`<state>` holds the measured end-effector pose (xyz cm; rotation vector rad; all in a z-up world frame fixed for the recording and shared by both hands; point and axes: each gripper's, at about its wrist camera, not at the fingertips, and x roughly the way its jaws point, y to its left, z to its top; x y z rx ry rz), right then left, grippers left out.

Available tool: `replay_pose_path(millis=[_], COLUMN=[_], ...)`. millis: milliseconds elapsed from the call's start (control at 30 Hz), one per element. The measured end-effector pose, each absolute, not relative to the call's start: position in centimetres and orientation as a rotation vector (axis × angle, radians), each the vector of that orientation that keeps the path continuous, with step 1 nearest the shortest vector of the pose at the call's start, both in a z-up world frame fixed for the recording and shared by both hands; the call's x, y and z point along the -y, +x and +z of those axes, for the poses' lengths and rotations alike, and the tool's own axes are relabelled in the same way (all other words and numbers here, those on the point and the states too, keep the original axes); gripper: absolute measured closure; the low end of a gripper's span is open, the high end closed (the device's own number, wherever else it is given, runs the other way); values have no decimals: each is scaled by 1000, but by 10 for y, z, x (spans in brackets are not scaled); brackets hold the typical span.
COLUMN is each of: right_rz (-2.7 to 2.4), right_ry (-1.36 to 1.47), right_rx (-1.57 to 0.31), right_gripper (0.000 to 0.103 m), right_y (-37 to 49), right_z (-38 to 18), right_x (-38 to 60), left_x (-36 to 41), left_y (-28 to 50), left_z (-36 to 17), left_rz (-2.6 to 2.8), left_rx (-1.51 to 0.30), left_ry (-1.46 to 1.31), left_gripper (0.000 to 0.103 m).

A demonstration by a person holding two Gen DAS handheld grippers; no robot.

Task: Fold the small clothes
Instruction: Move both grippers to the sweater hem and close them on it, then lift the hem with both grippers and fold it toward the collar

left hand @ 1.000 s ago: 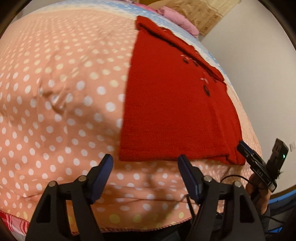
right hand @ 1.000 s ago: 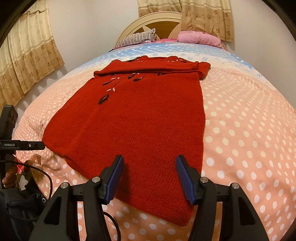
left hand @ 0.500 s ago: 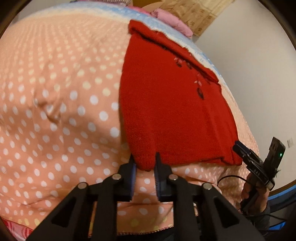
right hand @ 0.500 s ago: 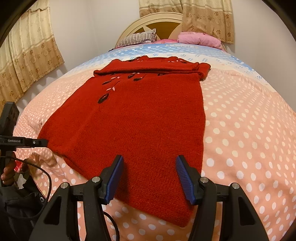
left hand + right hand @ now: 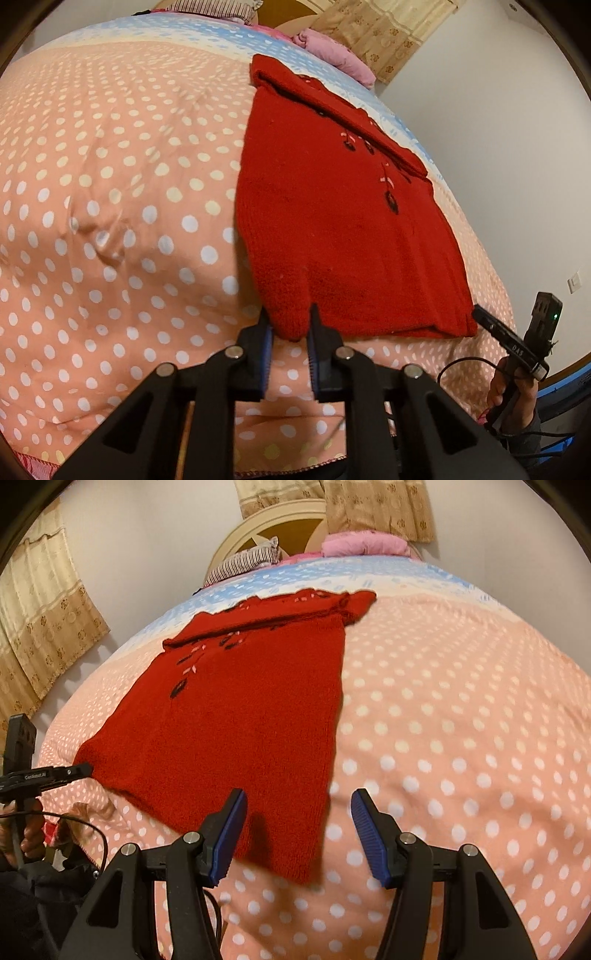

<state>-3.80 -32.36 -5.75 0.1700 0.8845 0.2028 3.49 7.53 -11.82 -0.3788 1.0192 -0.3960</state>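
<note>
Left wrist view: the left gripper (image 5: 290,334) is closed on the near corner of the red sweater (image 5: 332,221), which lies flat on the dotted bedspread (image 5: 110,203); a pink pillow (image 5: 332,55) lies behind.

Right wrist view: the right gripper (image 5: 297,834) is open around the sweater's other corner without touching it; a striped pillow (image 5: 245,561) lies at the headboard (image 5: 291,520).

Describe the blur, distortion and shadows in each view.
Left wrist: fisheye bulges the bed; red sweater sharp. Right wrist: same bulge; sweater's near corner and the dots beside it smear; right gripper shadows the knit.
</note>
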Motion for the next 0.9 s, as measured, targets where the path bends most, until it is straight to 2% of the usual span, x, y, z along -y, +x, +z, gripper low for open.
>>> replay_pose_path(millis=[100,167,200,233,267,300,333,367,567,733,900], right_rz=[224,240,254,269,284,298,307,313,411,431,442], right_ry=[186,196,202,211,220,224,227,232,384,431,460], right_rx=[-910,-914,-918,-923,-928,-928,-925,-920,-828,-833,-728], right_gripper=[43,46,53,64,70,80,89,91,95,95,95], right_y=[-39,-41,-41,-41,-41,-42,-42,-43,-46,-41,-41], right_z=[-63,-64,-64,-65,-67,-68,-68,-68,-53,-57,-26], right_x=[322,321,320,320,320,320,320,321,340,340,348], left_x=[-76,-75,-75,-76,-76,-76,-78,-80,-93,-83,-81], left_y=[35,38,39,40,40,40,39,39,38,43,58], left_z=[-120,-122,-123,-124,-124,-124,-123,-123,-108,-92,-68], left_rz=[-392,-380,-381,-387,-393,-400,-410,-420,-477,-512,-519], left_rx=[-1023,-1035,-1038,-1031,-1026,-1022,-1010,-1005,-945,-914,-844], left_ry=[-376,-382,-388,-395,-396,-393,-391,-394,-448,-409,-403], left_gripper=[83,73,70,70,71,74,87,87,88,88,88])
